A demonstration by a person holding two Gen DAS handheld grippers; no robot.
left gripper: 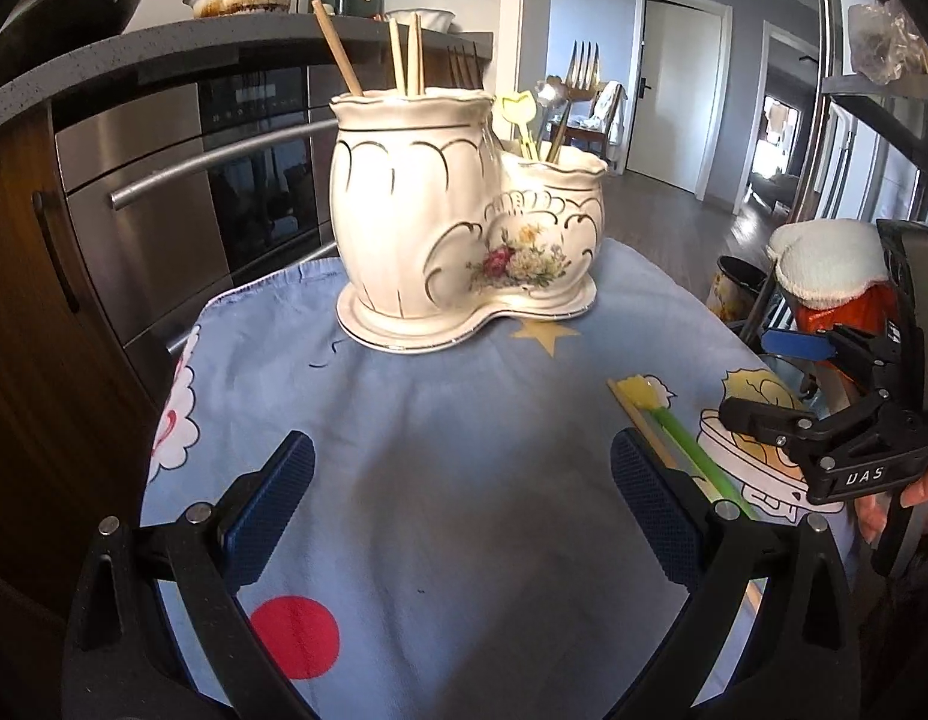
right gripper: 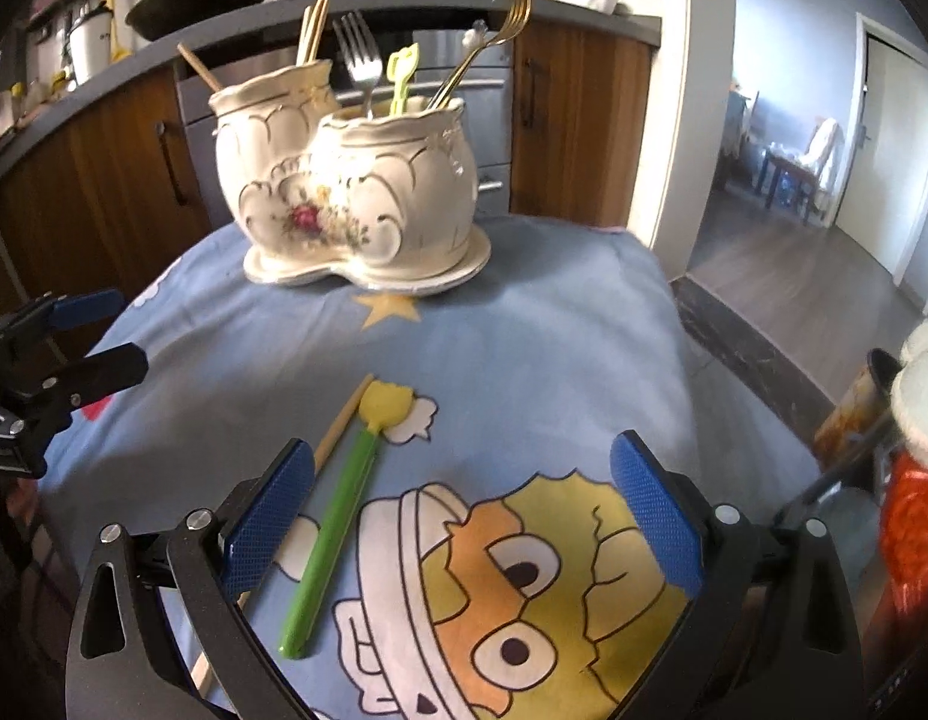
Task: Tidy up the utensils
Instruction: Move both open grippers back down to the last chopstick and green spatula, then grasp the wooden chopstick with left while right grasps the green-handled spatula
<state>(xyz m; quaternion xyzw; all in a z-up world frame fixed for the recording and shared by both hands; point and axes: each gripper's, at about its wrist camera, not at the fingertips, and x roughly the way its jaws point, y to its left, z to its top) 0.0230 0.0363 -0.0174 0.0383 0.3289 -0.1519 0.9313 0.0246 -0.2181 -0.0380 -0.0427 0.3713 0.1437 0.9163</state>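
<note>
Holder [right gripper: 356,192] of white china with two joined pots, standing on a blue cartoon cloth [right gripper: 523,348]. Chopsticks [right gripper: 312,30] upright in the taller pot; forks [right gripper: 359,60] and a small yellow-green spoon [right gripper: 401,75] in the shorter one. Nearer than the holder, flat on the cloth: a green-handled spoon [right gripper: 338,534] with yellow head, and just beside it a single pale chopstick [right gripper: 344,420]. Right gripper [right gripper: 464,516] spread wide, empty, low over the green spoon's handle. Left gripper [left gripper: 464,510] likewise spread wide, empty, facing the holder.
</note>
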